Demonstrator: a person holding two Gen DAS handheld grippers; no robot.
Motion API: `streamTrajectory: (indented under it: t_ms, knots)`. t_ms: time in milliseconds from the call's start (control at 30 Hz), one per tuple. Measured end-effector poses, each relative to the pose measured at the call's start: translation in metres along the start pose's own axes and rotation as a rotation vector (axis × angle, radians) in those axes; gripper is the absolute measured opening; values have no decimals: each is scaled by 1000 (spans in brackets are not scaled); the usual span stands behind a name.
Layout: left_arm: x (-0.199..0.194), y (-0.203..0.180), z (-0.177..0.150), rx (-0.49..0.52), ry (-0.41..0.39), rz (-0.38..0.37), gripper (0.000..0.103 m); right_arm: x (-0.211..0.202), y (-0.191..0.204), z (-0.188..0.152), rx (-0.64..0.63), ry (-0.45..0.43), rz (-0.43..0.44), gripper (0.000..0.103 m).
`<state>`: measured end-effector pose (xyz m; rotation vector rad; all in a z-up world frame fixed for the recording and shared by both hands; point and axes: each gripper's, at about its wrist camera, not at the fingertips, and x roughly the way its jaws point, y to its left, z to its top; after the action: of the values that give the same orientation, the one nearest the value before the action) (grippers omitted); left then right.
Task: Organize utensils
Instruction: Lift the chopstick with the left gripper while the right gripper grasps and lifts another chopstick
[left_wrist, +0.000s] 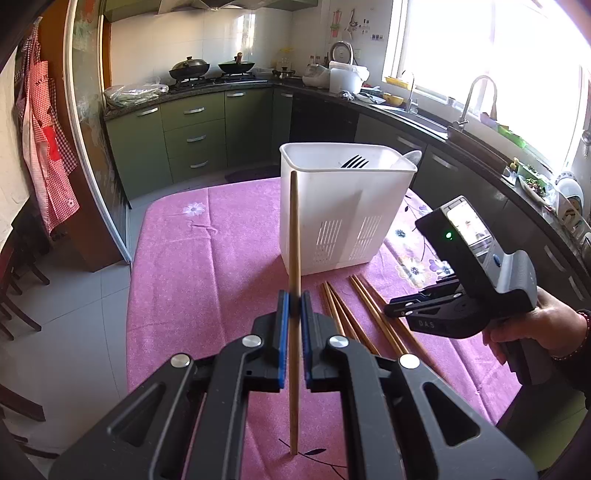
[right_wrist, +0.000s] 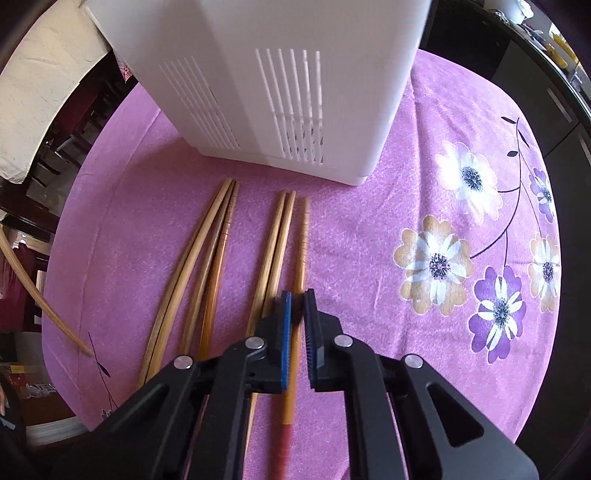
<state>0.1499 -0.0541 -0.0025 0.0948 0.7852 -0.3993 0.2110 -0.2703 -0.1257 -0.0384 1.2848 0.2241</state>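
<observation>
Clamping one chopstick (left_wrist: 294, 236) upright in my left tongs (left_wrist: 294, 306) so it can drop into the white caddy (left_wrist: 343, 206) behind it, I pinch my right tongs (right_wrist: 297, 314) on another chopstick (right_wrist: 301, 251) lying on the tabletop (right_wrist: 369, 229) before that caddy.

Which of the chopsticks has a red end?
The rightmost chopstick on the cloth, the one between the right gripper pads; its near end is red, while the others look plain wood.

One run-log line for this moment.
left gripper: shut on chopstick | right gripper: shut on red-ended chopstick | holder: fork inside
</observation>
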Motion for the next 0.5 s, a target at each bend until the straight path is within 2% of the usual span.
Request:
streamTrajectory:
  t_ms: [133,233,500]
  knots:
    - [-3,2,0,1,-4,-9,6,-29,-6,-8,21,-88,57,7]
    - [-8,2,0,8,-13,-11,6,-65,-10,-17,18,-184,84,7]
    - [-19,-10,1,37,-19,-21,6,-132,-25,-55,-5,-347,102,7]
